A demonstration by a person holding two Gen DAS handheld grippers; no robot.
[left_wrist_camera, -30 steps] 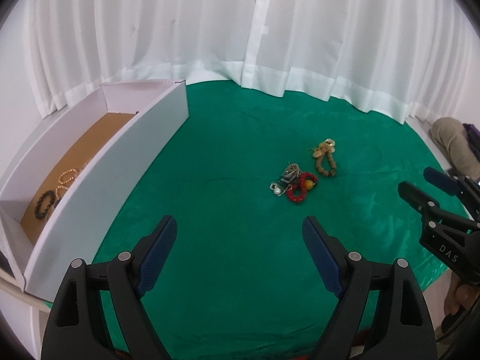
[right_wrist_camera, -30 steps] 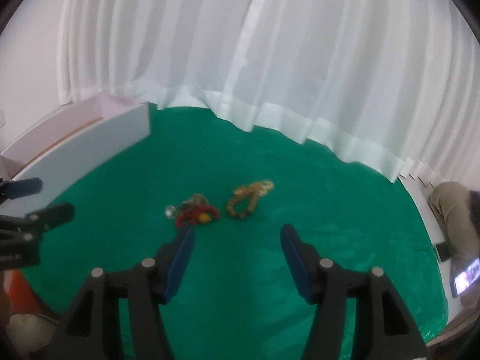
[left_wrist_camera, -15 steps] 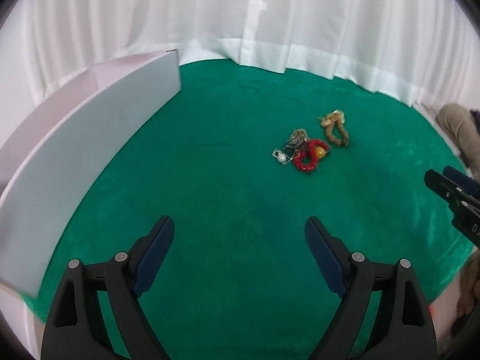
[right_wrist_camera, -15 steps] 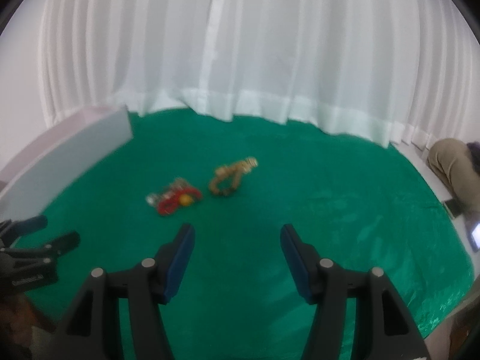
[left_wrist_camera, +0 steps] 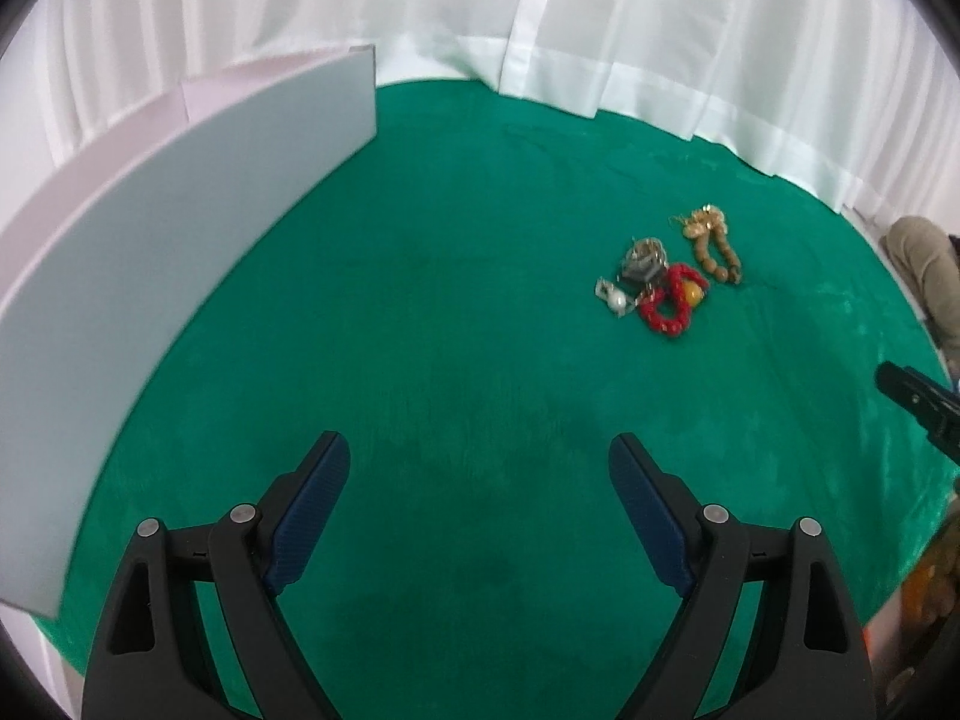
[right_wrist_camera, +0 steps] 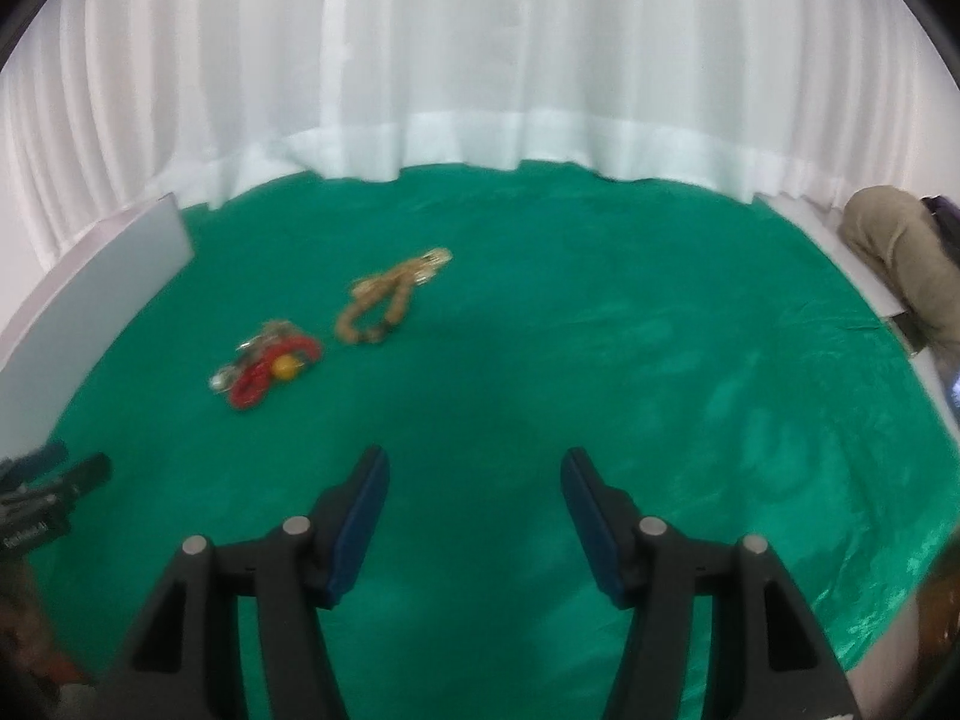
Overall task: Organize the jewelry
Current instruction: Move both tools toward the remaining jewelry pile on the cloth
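Note:
A small heap of jewelry lies on the green cloth (left_wrist_camera: 450, 330): a red bead bracelet (left_wrist_camera: 669, 303) with a yellow bead, a silver piece (left_wrist_camera: 645, 261) and a pearl charm (left_wrist_camera: 615, 299). Just beyond lies a brown bead bracelet (left_wrist_camera: 714, 249). In the right wrist view the red bracelet (right_wrist_camera: 264, 369) and brown bracelet (right_wrist_camera: 384, 306) sit ahead to the left. My left gripper (left_wrist_camera: 477, 468) stands wide open and empty, short of the heap. My right gripper (right_wrist_camera: 474, 480) is open and empty too. A white box (left_wrist_camera: 180, 228) stands at the left, its inside hidden.
White curtains (right_wrist_camera: 480, 60) hang behind the table. A person's trouser leg (right_wrist_camera: 900, 258) shows beyond the right edge. The right gripper's fingertip (left_wrist_camera: 912, 390) pokes in at the left wrist view's right edge; the left gripper's fingers (right_wrist_camera: 54, 474) show at the other view's left edge.
Both grippers have sunk toward the cloth. The box's inside, with bracelets in it, has dropped out of sight behind its wall. The right view has rolled level.

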